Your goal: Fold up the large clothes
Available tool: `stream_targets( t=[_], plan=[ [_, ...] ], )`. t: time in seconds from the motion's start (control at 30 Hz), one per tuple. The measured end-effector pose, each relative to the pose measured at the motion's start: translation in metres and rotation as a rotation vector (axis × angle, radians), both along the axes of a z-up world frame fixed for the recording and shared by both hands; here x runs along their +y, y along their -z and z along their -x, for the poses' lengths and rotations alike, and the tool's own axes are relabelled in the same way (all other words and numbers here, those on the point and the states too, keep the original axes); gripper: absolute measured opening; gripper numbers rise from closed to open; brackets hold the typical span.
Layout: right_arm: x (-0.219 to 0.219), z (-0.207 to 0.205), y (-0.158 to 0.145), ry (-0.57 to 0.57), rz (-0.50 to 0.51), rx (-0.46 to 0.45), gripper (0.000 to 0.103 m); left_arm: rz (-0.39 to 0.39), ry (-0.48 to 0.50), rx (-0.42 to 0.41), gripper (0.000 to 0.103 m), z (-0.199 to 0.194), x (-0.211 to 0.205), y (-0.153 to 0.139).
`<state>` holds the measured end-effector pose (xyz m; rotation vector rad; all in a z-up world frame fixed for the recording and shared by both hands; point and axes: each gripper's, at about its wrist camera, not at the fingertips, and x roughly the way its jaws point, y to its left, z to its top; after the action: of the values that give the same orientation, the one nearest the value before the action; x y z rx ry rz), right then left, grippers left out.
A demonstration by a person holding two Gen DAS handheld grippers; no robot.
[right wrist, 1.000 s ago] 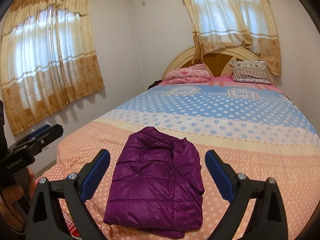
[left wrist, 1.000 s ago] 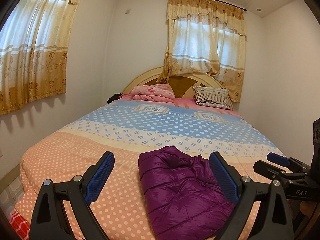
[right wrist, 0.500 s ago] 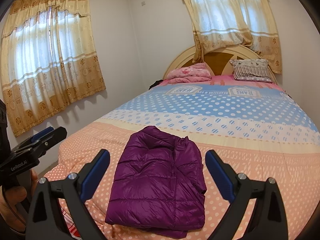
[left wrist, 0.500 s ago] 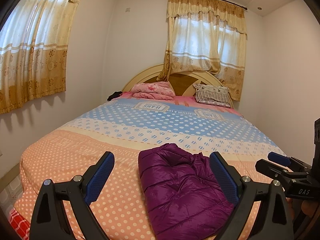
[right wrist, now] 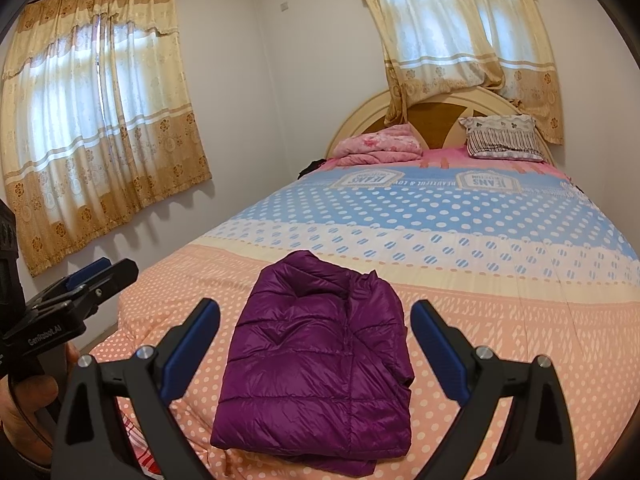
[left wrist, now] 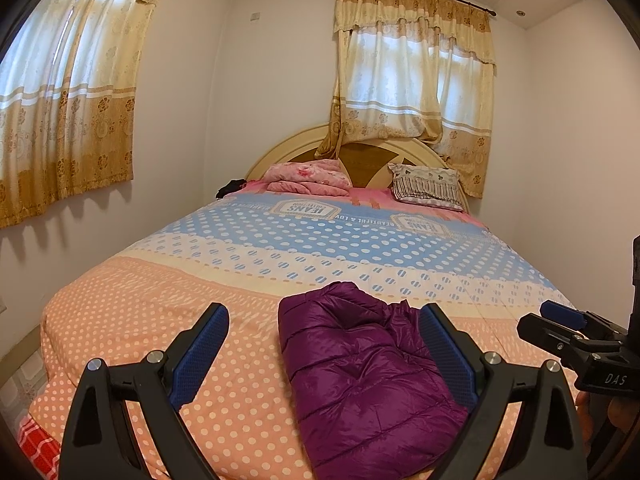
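A quilted, glossy purple jacket (right wrist: 316, 360) lies folded on a polka-dot bedspread (right wrist: 500, 320); only the right view shows its squared front edge. Left gripper (left wrist: 324, 356) and right gripper (right wrist: 316, 350) hover with jaws spread.

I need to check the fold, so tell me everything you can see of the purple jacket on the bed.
The purple jacket is a glossy quilted puffer, seemingly thin nylon with stitched padded panels. It lies folded into a compact, roughly rectangular bundle, flat on the peach polka-dot end of the bedspread, near the foot edge. Its far end bunches up slightly, and a lower layer peeks out at the near edge. Only the bedspread touches it; both tongs hang open, apart from it.
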<state>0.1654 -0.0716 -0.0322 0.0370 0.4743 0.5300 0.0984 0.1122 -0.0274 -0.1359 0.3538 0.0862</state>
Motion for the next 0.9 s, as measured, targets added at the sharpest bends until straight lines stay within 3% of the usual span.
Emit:
stream_targets(
  t=[0.9],
  plan=[
    [0.0037, -0.0012, 0.0022, -0.006, -0.008, 0.011, 0.099, -0.019, -0.022, 0.013, 0.096, -0.0026, -0.0029, 0.002]
  ],
)
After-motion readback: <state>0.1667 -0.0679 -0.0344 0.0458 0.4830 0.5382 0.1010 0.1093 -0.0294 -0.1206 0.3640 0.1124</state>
